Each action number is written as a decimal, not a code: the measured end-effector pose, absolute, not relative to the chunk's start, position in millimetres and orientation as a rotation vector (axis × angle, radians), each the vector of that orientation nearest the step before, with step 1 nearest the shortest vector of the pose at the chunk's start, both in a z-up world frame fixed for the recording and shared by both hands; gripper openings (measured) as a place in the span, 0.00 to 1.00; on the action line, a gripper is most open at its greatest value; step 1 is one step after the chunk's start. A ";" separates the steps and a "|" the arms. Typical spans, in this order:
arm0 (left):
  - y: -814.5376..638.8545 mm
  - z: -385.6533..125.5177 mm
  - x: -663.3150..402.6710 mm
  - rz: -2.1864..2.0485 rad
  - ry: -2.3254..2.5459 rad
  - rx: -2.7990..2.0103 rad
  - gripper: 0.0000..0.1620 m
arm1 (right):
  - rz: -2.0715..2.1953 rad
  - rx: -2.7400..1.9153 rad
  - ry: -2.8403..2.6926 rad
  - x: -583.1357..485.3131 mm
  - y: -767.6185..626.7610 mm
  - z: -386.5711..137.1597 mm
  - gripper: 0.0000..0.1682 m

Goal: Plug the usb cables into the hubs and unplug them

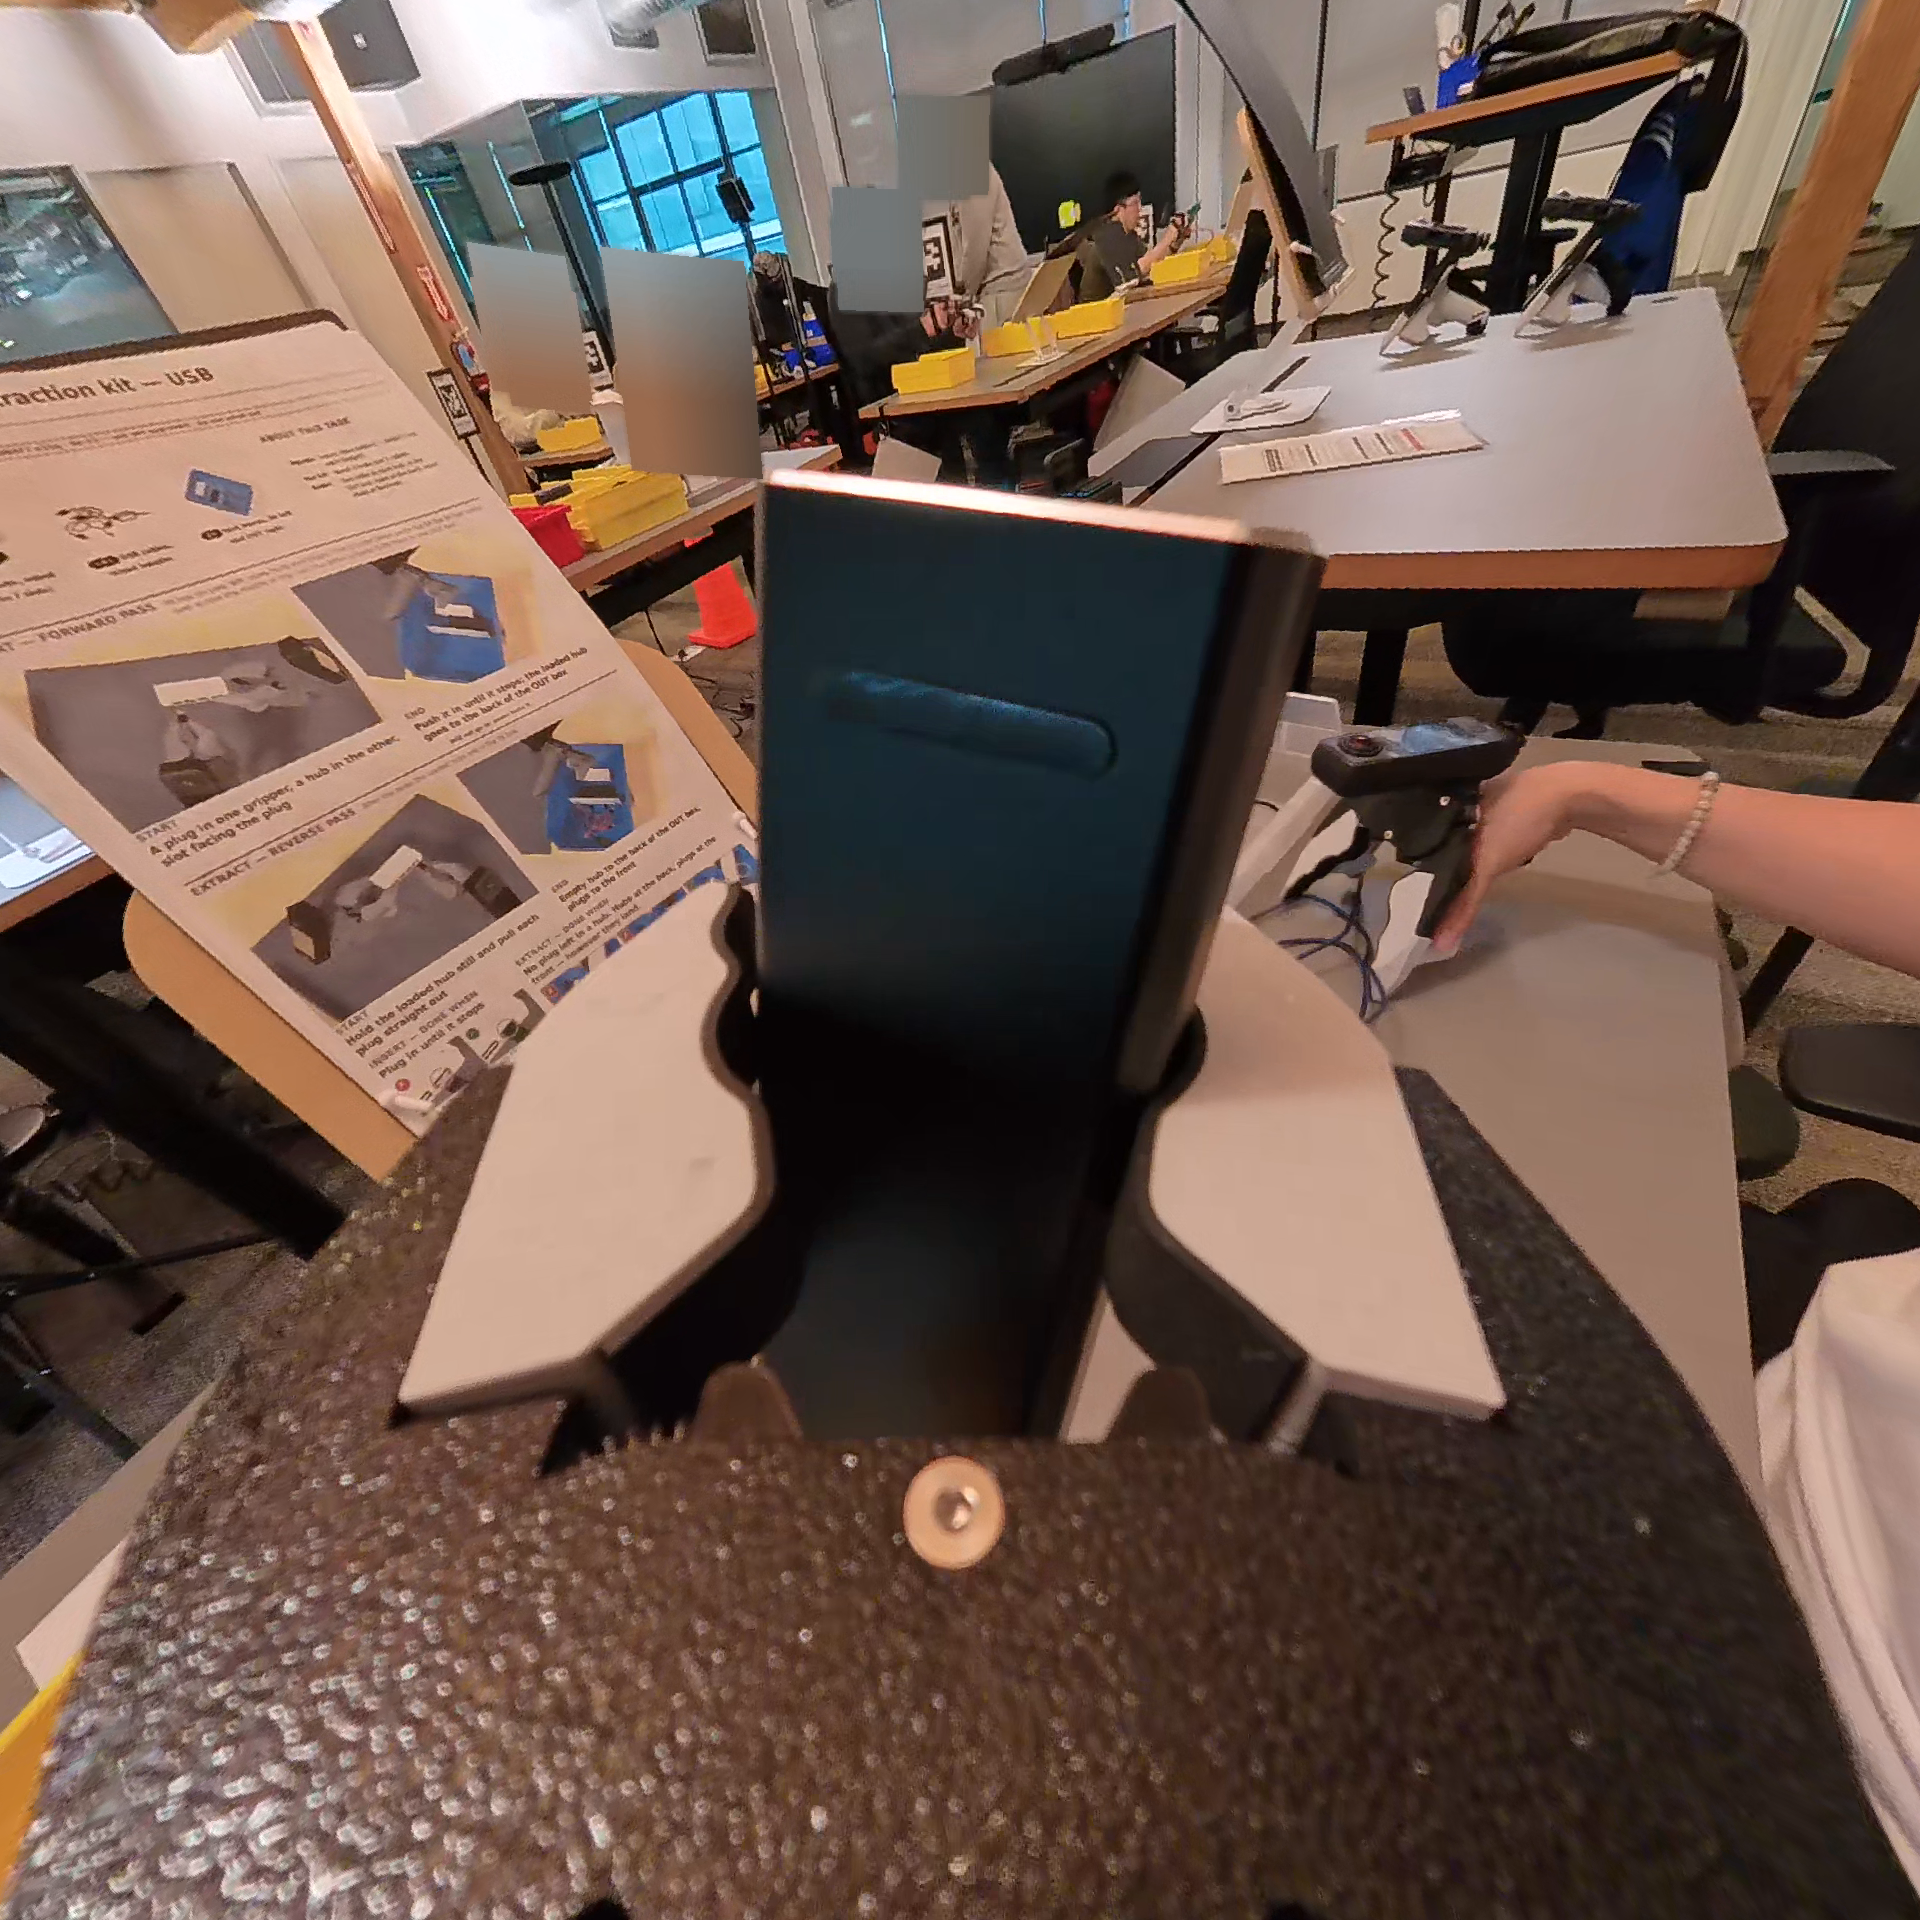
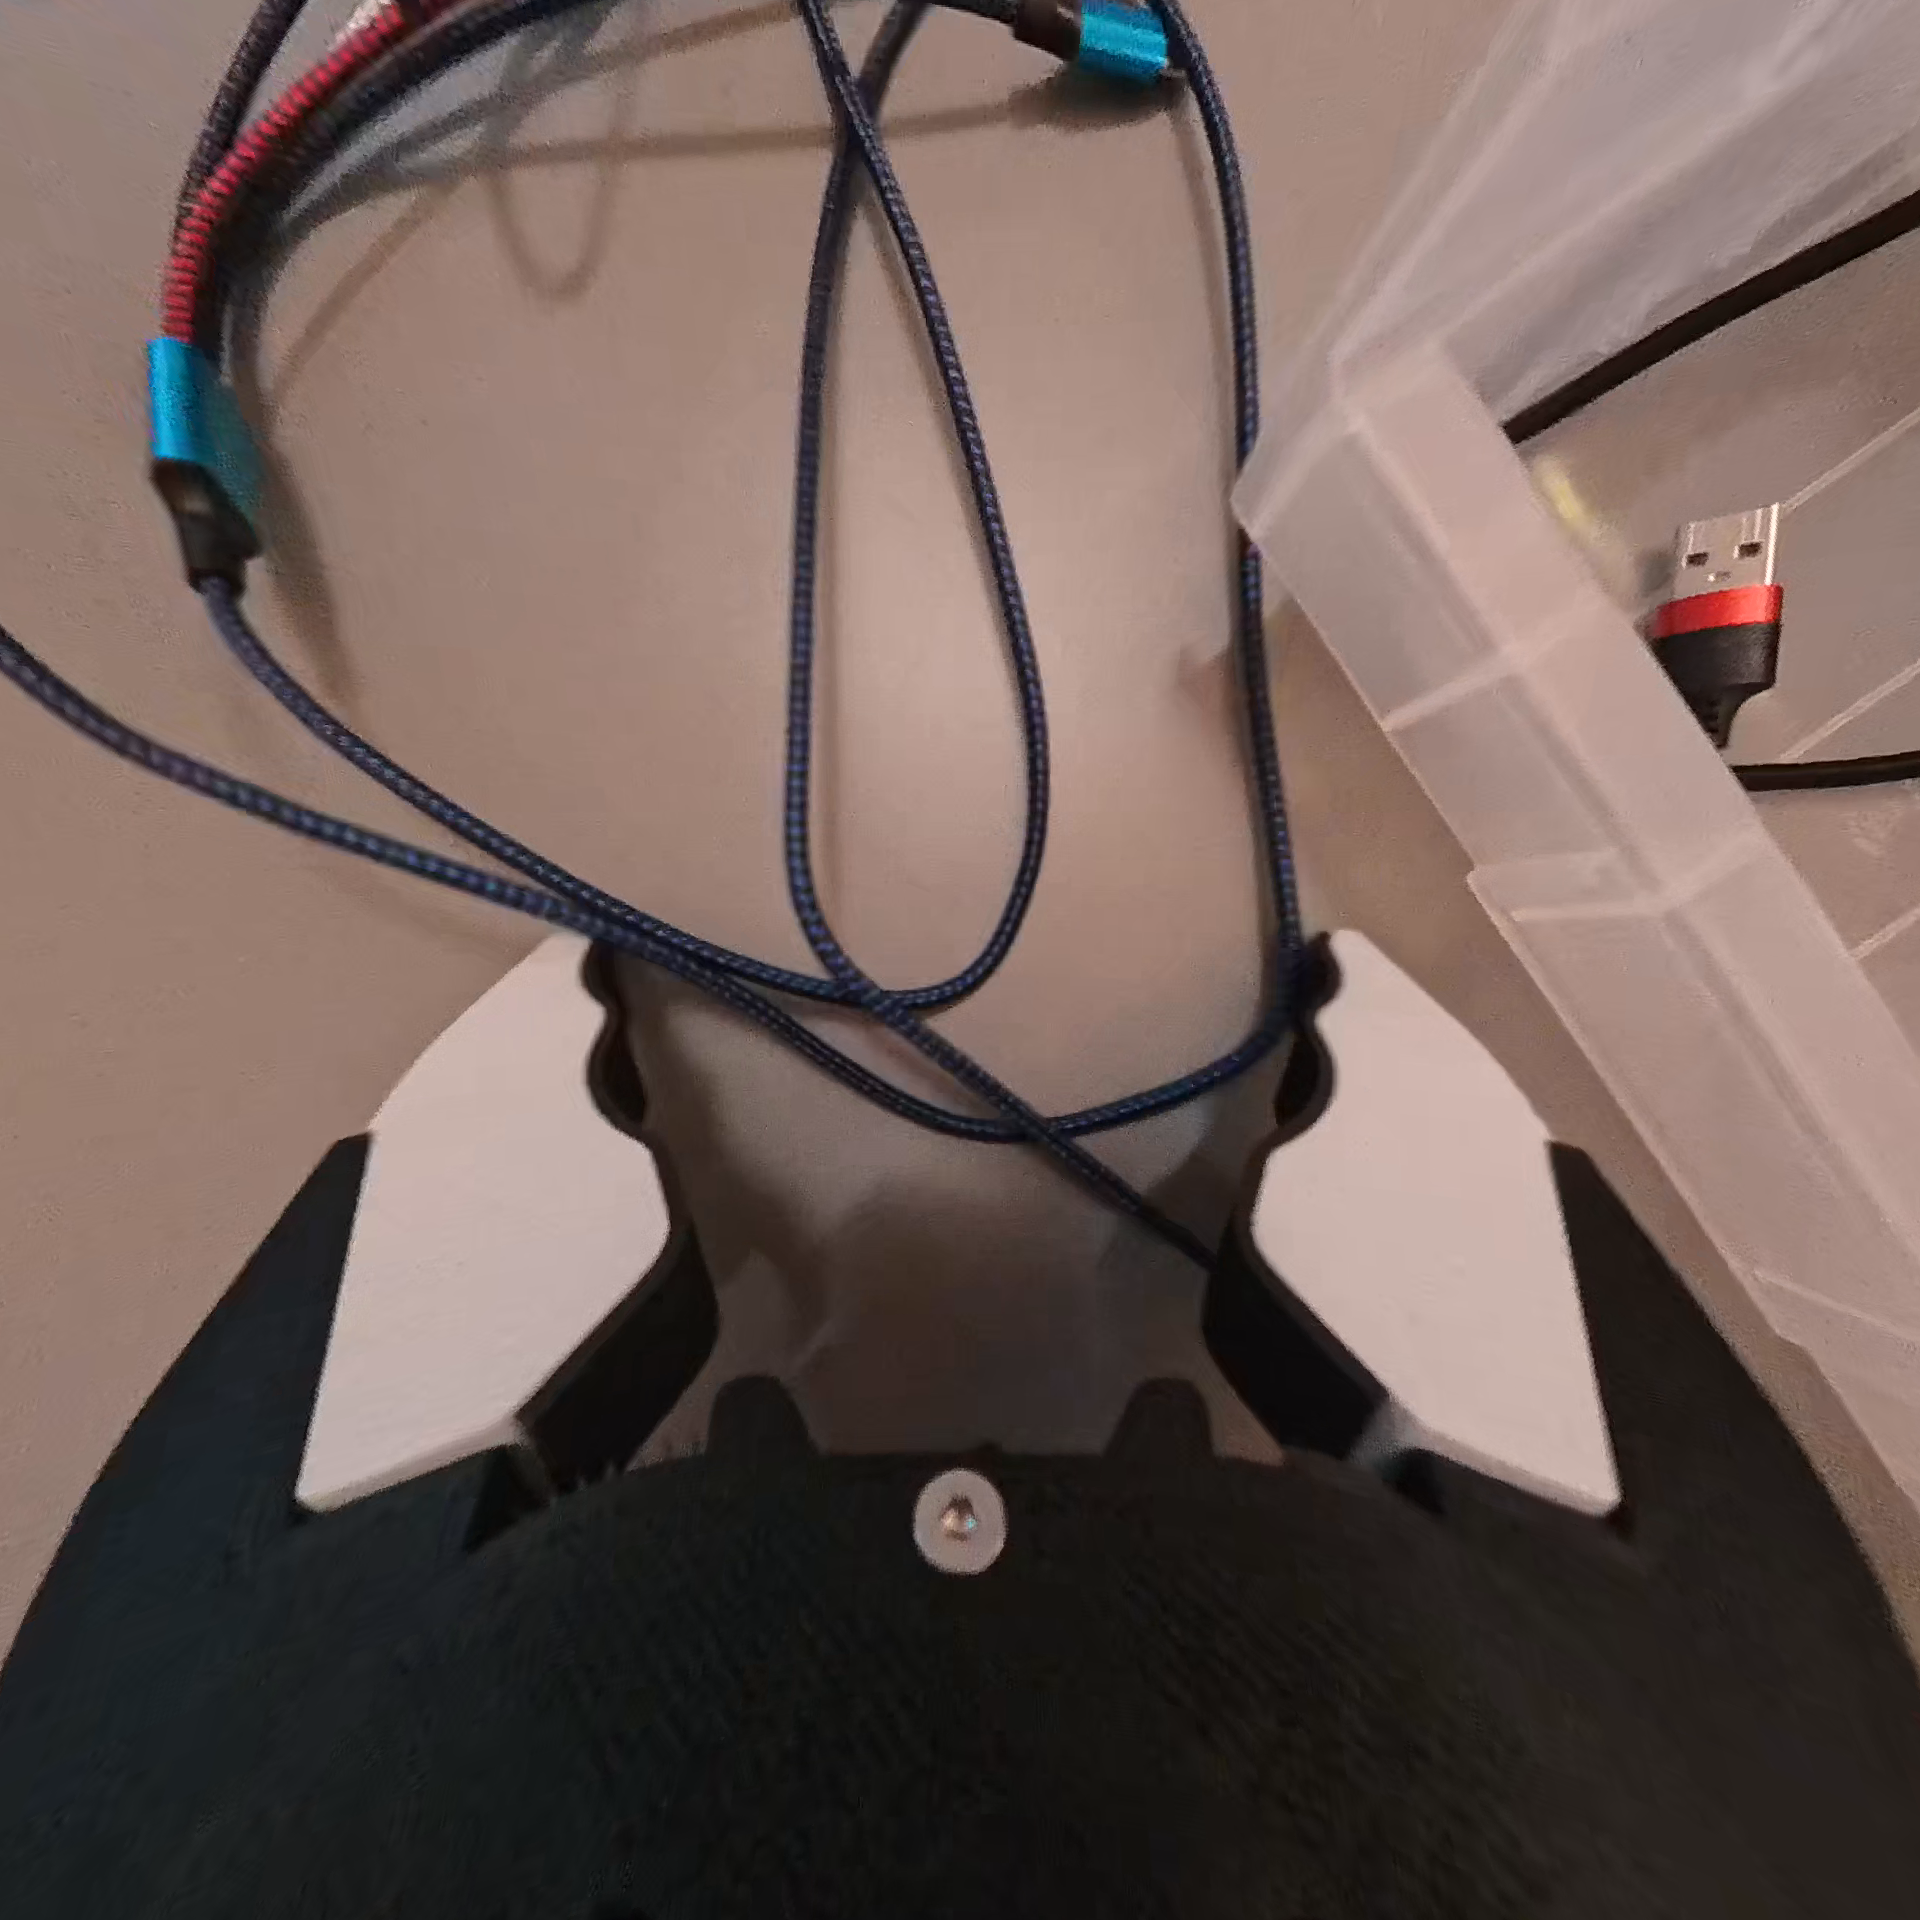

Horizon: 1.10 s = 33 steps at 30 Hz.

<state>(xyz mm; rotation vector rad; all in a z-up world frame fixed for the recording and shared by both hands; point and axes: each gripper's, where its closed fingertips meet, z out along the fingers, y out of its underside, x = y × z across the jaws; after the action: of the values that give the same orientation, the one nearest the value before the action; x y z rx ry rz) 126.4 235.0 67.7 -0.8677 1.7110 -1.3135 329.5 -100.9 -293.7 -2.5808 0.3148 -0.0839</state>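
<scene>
Right claw [image 2: 956, 1039] agape over blue braided cables [image 2: 914, 623], seemingly untouched.

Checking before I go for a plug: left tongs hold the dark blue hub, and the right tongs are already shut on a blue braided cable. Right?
Not quite. The right wrist view shows the right tongs open, blue braided cable lying loose between them. The left tongs do hold the dark blue hub.

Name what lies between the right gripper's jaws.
In the right wrist view, dark blue braided cables cross the gap of the open right gripper, over bare table; nothing is gripped.
</scene>
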 end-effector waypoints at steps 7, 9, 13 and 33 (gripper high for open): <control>235.9 58.7 120.5 -1.321 1.727 -0.887 0.45 | -0.063 -2.541 0.158 295.6 -90.5 -284.5 0.14; 235.9 57.7 119.6 -1.321 1.730 -0.889 0.45 | -0.072 -2.544 0.113 289.1 -89.2 -284.7 0.06; 233.5 55.3 118.8 -1.328 1.731 -0.890 0.45 | -0.134 -2.574 0.052 284.5 -87.4 -284.7 0.04; 173.7 -33.4 122.6 -1.594 1.767 -1.025 0.45 | 0.001 -2.628 0.018 278.9 -3.2 -286.9 0.70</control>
<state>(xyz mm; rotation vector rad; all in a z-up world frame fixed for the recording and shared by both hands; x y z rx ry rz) 122.6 173.7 -33.4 -1.0250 1.7674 -1.5942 278.9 -3.2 -286.9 -2.6282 0.0185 0.0012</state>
